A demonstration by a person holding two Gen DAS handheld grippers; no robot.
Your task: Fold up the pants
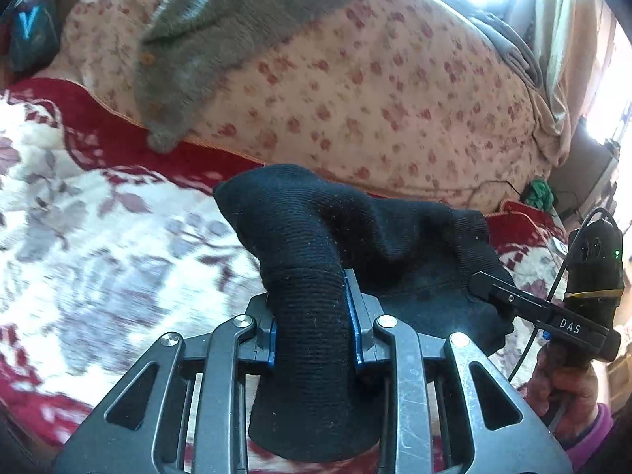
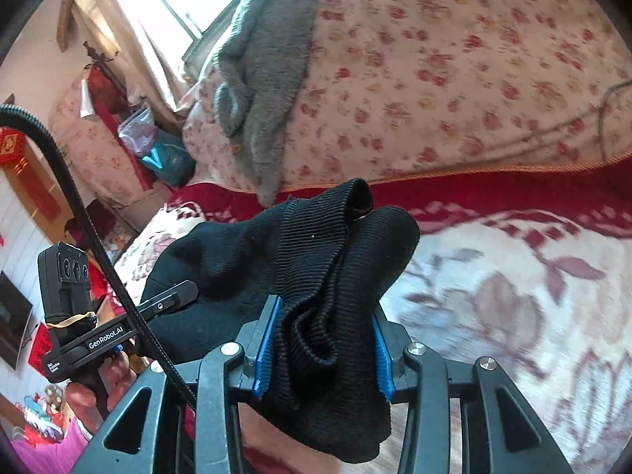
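Black ribbed knit pants (image 1: 395,229) hang bunched between my two grippers, lifted off the bed. In the left wrist view my left gripper (image 1: 310,292) is shut on a rolled edge of the cloth, its blue pads pressing both sides. The right gripper (image 1: 484,282) shows at the right, its finger against the same cloth. In the right wrist view my right gripper (image 2: 326,308) is shut on a thick fold of the pants (image 2: 237,252), and the left gripper (image 2: 183,290) holds the other end at the left. The cloth hides what lies under it.
A red and white flowered blanket (image 1: 118,217) covers the bed below. Behind it lies a heaped pink floral quilt (image 1: 355,79) with a grey fuzzy garment (image 1: 189,39) on top. A hand (image 2: 114,375) grips the left tool's handle. Bright window at the back.
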